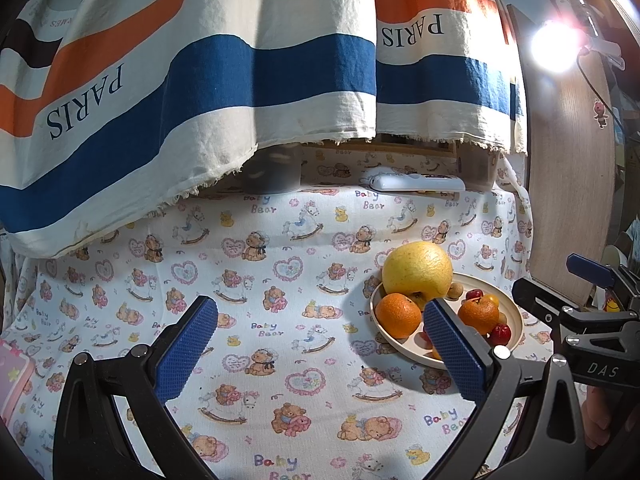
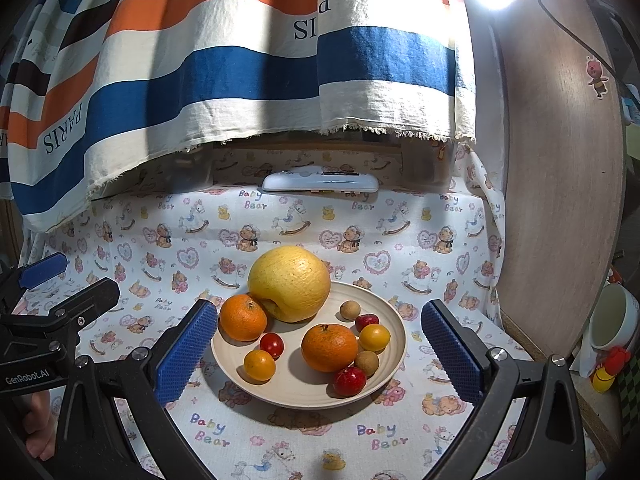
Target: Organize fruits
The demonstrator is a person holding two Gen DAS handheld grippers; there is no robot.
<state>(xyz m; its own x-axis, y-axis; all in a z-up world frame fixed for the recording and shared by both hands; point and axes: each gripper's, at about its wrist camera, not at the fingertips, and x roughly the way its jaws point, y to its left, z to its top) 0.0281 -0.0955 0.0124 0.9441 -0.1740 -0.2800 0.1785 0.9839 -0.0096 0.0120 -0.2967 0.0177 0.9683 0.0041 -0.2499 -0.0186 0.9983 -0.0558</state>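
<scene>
Both my left gripper (image 1: pixel 320 344) and right gripper (image 2: pixel 320 344) have jaws spread wide holding nothing, and the fruit plate (image 2: pixel 394 324) sits lower center of the right wrist view, piled with the big yellow pomelo (image 2: pixel 290 280) and oranges.

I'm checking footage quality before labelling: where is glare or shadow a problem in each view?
Left wrist: the lamp flares at upper right; the plate is partly hidden by the left gripper. Right wrist: lamp glare tops the frame, washing out the striped cloth; the fruits cast soft shadows leftward.

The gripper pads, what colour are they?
Blue, with a fine dimpled texture; the pads show best in the right wrist view.
</scene>
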